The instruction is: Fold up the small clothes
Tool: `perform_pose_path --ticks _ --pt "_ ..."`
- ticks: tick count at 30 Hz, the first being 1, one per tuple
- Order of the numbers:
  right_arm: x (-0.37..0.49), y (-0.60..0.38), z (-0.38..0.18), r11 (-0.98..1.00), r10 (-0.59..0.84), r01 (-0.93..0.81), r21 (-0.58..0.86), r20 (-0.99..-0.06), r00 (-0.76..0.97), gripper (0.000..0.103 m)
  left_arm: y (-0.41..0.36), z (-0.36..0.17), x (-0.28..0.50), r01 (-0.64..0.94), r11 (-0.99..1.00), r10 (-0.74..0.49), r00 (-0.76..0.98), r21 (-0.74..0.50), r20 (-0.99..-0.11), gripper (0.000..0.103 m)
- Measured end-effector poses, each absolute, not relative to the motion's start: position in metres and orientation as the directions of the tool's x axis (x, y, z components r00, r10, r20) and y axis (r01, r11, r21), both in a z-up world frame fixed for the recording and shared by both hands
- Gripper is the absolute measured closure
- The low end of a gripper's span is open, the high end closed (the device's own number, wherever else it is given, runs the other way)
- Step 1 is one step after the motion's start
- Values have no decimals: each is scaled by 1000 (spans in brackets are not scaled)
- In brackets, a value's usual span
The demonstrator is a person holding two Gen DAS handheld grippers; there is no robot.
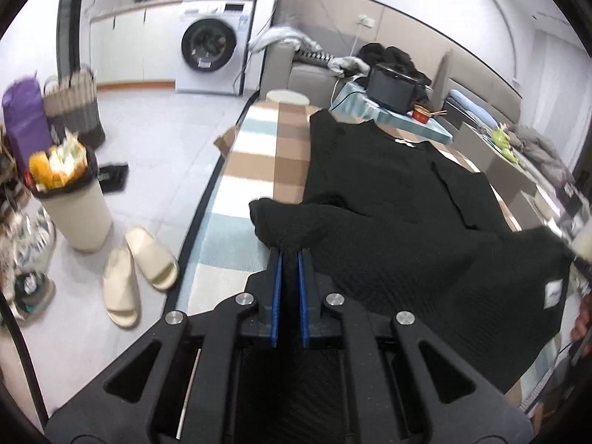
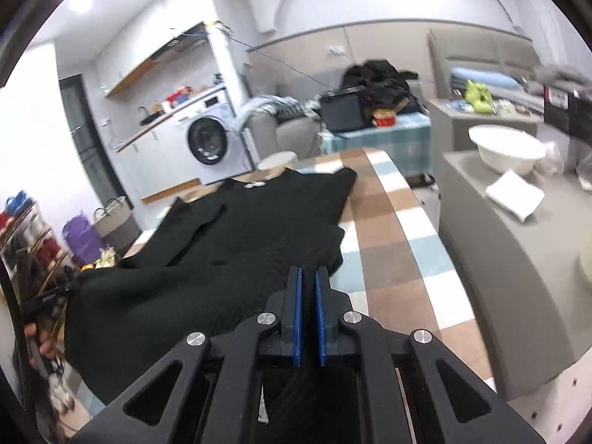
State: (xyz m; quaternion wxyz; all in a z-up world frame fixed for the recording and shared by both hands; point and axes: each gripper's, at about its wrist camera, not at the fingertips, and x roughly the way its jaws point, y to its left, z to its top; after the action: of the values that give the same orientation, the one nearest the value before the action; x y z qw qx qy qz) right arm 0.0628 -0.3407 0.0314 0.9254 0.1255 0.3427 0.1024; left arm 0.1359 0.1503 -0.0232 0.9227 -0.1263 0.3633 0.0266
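On checked table point(image 1: 255, 162), one garment point(image 1: 388, 199) (black).

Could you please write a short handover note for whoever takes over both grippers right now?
Left gripper: shut on the near left hem corner of the black garment.
Right gripper: shut on the near right hem corner of the same garment.
Garment: lies lengthwise on the checked tablecloth, collar at the far end, near edge lifted between the two grippers.
Done: both corners gripped.
Left: probably carry the hem toward the collar, lay it flat, finish folding.
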Motion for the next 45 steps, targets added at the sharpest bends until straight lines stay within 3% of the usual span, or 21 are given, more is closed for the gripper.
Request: perform_pose_path --ticks 3,5,7,8,16,18,19,21,22,23,34,36,39,40,42,43,44,45 --pt "74 -351 11 930 320 -87 358 -670 669 87 158 -41 143 -191 958 -27 684 -215 -729 87" --pt "70 -361 1 916 347 -78 393 -681 645 59 164 -50 141 -219 952 -20 654 -214 -756 52" --pt "66 -369 -7 912 356 -71 404 -694 626 48 170 -55 130 -245 939 -20 664 -243 -747 32" --pt "66 -371 -11 912 360 -71 403 -707 609 48 172 -56 126 -247 935 -26 668 -255 -744 30" --pt "76 -355 -33 933 357 -169 318 -765 536 38 160 -75 126 -211 954 -32 632 -211 -774 31" --pt "79 -348 -34 933 360 -201 298 -766 533 39 150 -76 131 -179 963 -43 634 -200 -772 48" --pt "79 -343 -35 932 363 -225 286 -763 534 41 146 -77 134 -162 968 -50 628 -193 -777 63" --pt "77 -330 -36 927 363 -289 239 -765 532 63 136 -78 139 -125 977 -58 627 -174 -777 86" --pt "77 -326 -36 923 365 -312 225 -765 531 85 133 -77 139 -110 978 -70 630 -178 -774 98" --pt "74 -323 -34 918 373 -333 217 -759 533 95 132 -75 138 -101 978 -79 636 -185 -768 98" --pt "33 -347 55 860 505 -367 354 -493 708 96 147 4 110 -79 970 -79 794 -232 -603 98" --pt "50 -342 62 883 454 -304 357 -488 745 96 151 14 129 -104 967 -52 812 -231 -582 98" --pt "87 -330 52 935 326 -175 308 -552 768 96 154 12 168 -134 964 -24 813 -228 -581 98" --pt "105 -328 42 942 302 -134 309 -596 744 94 155 8 179 -139 964 -24 804 -228 -594 98" --pt "127 -323 25 955 269 -98 279 -683 679 72 158 -9 205 -172 958 -13 769 -228 -639 90" --pt "132 -325 18 967 228 -71 244 -709 668 52 162 -17 212 -193 955 -6 743 -223 -669 76" --pt "131 -328 15 972 202 -53 228 -706 678 48 164 -25 217 -216 952 3 717 -218 -697 60" --pt "128 -336 12 974 185 -32 225 -705 684 46 168 -34 219 -234 947 7 699 -219 -715 52"
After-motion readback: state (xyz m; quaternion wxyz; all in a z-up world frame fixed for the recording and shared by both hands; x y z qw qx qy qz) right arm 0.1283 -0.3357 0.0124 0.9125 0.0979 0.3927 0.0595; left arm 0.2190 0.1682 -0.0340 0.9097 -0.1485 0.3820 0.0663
